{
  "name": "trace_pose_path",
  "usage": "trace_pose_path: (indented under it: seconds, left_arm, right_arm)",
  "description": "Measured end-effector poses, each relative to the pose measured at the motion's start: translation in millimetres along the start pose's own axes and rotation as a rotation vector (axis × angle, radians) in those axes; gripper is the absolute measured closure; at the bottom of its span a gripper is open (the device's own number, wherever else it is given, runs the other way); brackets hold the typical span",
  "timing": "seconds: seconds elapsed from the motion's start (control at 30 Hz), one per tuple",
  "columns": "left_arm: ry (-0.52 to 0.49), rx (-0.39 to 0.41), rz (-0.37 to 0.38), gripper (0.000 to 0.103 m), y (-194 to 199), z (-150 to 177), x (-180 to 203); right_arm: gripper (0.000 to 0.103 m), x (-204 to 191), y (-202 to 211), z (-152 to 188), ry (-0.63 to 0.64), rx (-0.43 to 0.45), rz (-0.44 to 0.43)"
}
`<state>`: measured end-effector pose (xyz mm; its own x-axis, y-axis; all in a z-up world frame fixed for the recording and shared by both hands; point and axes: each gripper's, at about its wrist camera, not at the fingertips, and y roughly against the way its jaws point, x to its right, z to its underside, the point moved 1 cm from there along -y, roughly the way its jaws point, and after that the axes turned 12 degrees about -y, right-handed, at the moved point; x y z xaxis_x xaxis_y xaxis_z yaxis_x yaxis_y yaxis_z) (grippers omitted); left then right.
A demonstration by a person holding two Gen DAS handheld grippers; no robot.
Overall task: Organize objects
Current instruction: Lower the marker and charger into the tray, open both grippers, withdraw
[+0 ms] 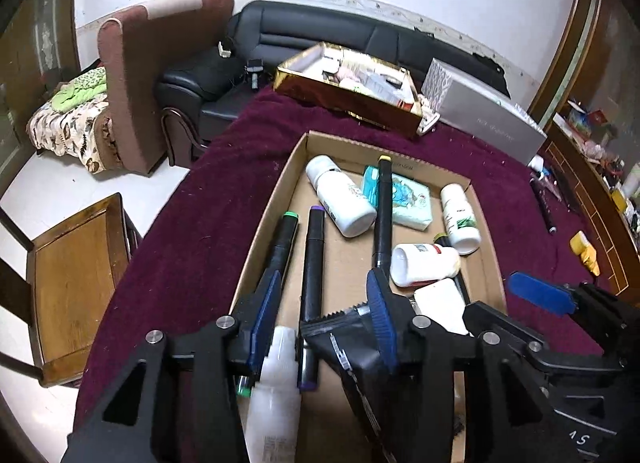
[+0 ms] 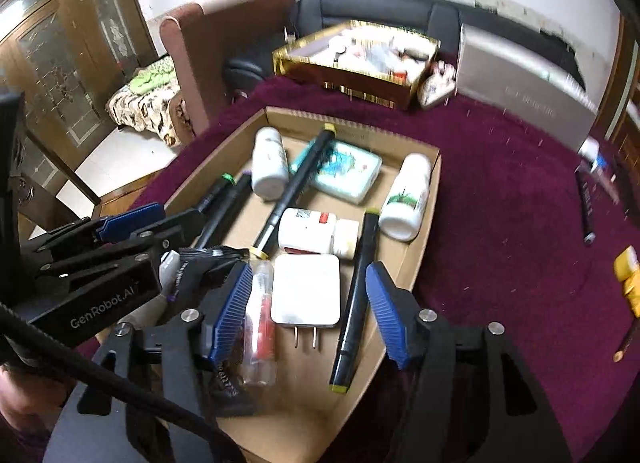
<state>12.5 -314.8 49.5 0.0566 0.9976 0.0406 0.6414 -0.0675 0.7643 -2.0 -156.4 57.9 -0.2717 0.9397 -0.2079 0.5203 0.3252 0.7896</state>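
Cardboard tray (image 2: 424, 199) on maroon cloth (image 2: 500, 223), holding 3 white bottles, 4 markers, soap pack (image 2: 344, 171), charger (image 2: 306, 289), left gripper (image 1: 324, 311) and right gripper (image 2: 310, 303) over tray's near end, jaws apart, empty, gold box (image 2: 348, 71) beyond tray, filled with clutter

Markers (image 2: 352, 295), bottles (image 2: 270, 165) (lying flat), cardboard tray (image 2: 416, 247)

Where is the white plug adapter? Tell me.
The white plug adapter lies in the cardboard box, low in the right wrist view, between a clear bottle and a black marker.
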Motion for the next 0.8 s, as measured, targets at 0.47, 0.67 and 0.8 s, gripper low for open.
trace_pose_path:
  seconds: [0.47, 0.67, 0.8]
  left_arm:
    - [-0.085, 0.09, 0.002, 0.063, 53, -2, 50]
    - [-0.136, 0.103, 0.0, 0.063, 66, -4, 81]
    - [-0.163, 0.106, -0.002, 0.063, 70, -6, 100]
  right_arm:
    - [0.034, 10, 68, 15, 0.056, 0.191, 0.072]
    - [0.034, 36, 86, 21, 0.013, 0.227, 0.085]
    - [0.034, 56, 98, 24, -0.025, 0.246, 0.096]
